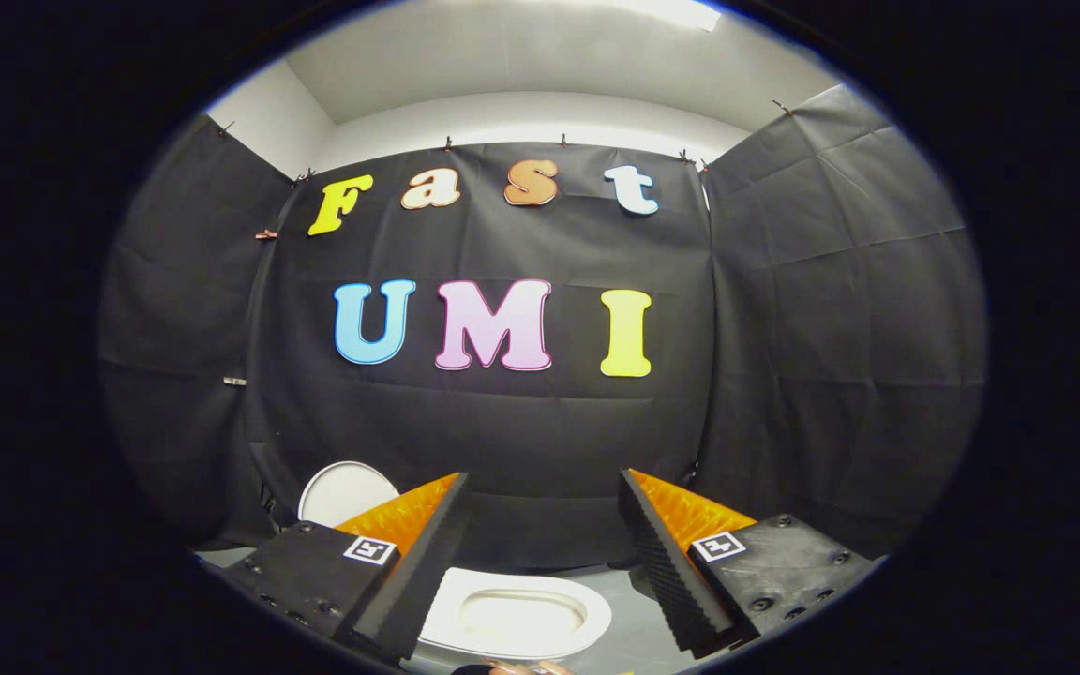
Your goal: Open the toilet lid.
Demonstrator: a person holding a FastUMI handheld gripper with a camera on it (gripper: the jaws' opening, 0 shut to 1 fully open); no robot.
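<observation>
Claw (540, 553) standing wide open, with nothing held between the two fingers and nothing touched by them. Fingers (418, 572) raised above the scene and pointing toward the black cloth wall (502, 431) of the booth.

Below, seen through the gap between the fingers: a white toilet seat (514, 614), oval, lying flat, with the pale hollow of the bowl in its middle. Left part of the seat hidden under the left finger. Seat well apart from the fingertips, lower than them.

Toilet lid (343, 492) found behind the left finger, to the left of the seat: a white rounded plate, standing upright or nearly so, close against the cloth wall. Lower part of the lid covered by the claw body, so the hinge not to be seen. Lid lifted away from the seat, not resting on it.

Grey floor (629, 637) around the seat, visible between the seat and the right finger.

At the very near edge, under the seat, a small part of a hand (526, 667), too little to tell more.

Above the cloth, white room walls and ceiling (521, 66).
</observation>
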